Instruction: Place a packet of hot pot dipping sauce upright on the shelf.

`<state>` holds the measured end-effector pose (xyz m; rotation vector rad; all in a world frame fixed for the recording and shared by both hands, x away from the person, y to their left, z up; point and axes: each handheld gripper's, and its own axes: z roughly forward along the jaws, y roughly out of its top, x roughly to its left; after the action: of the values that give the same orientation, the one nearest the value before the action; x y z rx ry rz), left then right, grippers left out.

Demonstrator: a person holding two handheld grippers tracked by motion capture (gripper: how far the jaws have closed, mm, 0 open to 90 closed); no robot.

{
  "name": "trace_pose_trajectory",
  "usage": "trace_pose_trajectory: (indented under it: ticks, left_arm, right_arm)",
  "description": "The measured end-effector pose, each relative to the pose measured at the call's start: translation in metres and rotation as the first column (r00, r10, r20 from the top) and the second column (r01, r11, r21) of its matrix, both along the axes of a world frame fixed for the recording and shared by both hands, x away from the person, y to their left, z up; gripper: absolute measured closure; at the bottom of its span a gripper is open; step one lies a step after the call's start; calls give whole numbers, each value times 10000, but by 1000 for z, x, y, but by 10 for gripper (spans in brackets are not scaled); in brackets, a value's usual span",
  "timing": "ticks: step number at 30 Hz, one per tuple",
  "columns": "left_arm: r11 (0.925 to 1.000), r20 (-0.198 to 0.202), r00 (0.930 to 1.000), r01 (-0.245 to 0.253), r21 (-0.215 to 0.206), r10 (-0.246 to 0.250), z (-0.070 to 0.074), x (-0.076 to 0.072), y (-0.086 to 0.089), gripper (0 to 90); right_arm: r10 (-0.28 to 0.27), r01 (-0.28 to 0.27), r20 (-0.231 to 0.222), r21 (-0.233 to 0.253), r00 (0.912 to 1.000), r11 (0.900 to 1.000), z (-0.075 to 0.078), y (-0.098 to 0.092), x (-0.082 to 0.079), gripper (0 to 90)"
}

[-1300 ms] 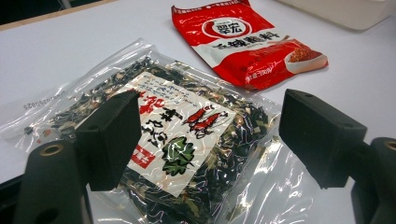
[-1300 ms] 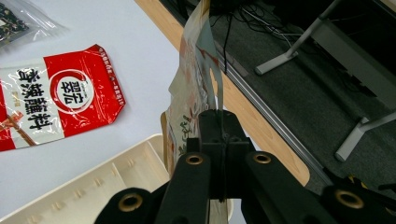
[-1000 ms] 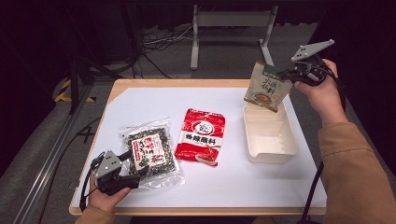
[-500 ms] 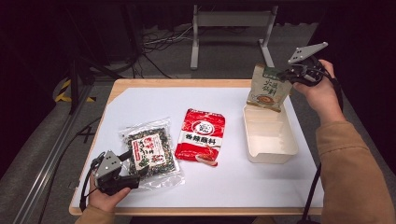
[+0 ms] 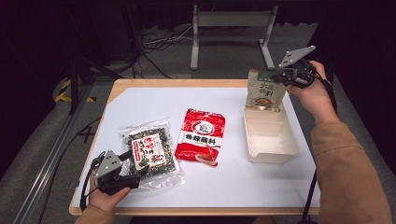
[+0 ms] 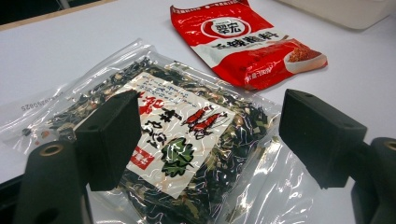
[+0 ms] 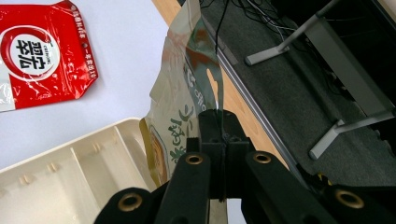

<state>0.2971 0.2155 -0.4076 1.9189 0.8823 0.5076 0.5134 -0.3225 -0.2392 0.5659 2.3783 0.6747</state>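
— Where is the beige pouch (image 5: 265, 90)?

— Clamped by its edge in the right tongs (image 5: 286, 77), jaws pressed tight on it. It hangs upright, its lower end at the far rim of the cream tray (image 5: 271, 140) — whether it touches the tray cannot be told.

— And the left tongs (image 5: 131, 156)?

— Jaws spread wide, low over the near corner of the seaweed bag (image 6: 173, 154), gripping nothing. That bag lies flat on the desk (image 5: 154, 100), with the red packet (image 5: 201, 140) just beside it, between bag and tray.
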Motion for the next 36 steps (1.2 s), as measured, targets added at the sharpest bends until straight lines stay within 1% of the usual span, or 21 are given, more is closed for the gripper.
trace_pose_trajectory:
  ticks: [5,7,9,10,11,12,14,16,17,18,22,24,27,30,33,36]
  left_arm:
    - [10000,2,10000,11,7,-11,0,0,0,215]
    - [10000,-16,10000,0,-6,0,0,0,0,215]
    - [10000,9,10000,13,18,-13,0,0,0,215]
    - [10000,9,10000,13,18,-13,0,0,0,215]
    - [10000,-9,10000,5,-9,-5,0,-1,0,215]
    - [10000,-9,10000,1,-8,-1,0,-1,0,215]
    - [10000,-19,10000,8,-17,-8,0,0,0,215]
    - [10000,-28,10000,11,-19,-11,0,0,0,215]
    - [10000,-11,10000,-7,-26,7,0,0,0,215]
    - [10000,-10,10000,-5,-22,5,0,0,0,215]
    - [10000,-11,10000,-11,7,11,0,0,0,215]
    - [10000,3,10000,5,25,-5,0,0,-1,215]
    - [10000,-11,10000,28,4,-28,0,0,-1,215]
    - [10000,13,10000,26,4,-26,0,0,-1,215]
    - [10000,12,10000,35,0,-35,0,0,-1,215]
    - [10000,-16,10000,51,-9,-51,0,0,-1,215]
  right_arm:
    - [161,-161,-89,-15,9998,9999,-4,4,1,895]
    - [250,-250,-218,-18,9994,9997,-6,6,1,895]
    - [276,-282,-292,-204,9992,9994,-10,8,2,895]
    - [276,-282,-292,-204,9992,9994,-10,8,2,895]
    - [240,-252,-399,-307,9989,9992,-12,9,2,895]
    - [267,-290,-542,-418,9982,9987,-17,10,4,895]
    - [221,-251,-699,-422,9973,9988,-24,9,6,895]
    - [133,-166,-782,-417,9968,9990,-29,7,8,895]
    - [98,-126,-858,-329,9963,9994,-31,7,8,895]
    - [16,-39,-835,-278,9965,9996,-33,6,9,894]
    - [-155,146,-870,-107,9961,9998,-35,2,9,894]
    - [-215,206,-933,-114,9954,9997,-36,0,9,893]
    - [-409,415,-1015,37,9940,9991,-39,-3,8,891]
    - [-806,856,-1276,343,9885,9957,-41,-6,9,892]
    - [-1234,1296,-1497,323,9810,9910,-43,-8,10,890]
    - [-1299,1370,-1522,368,9798,9899,-45,-8,10,885]
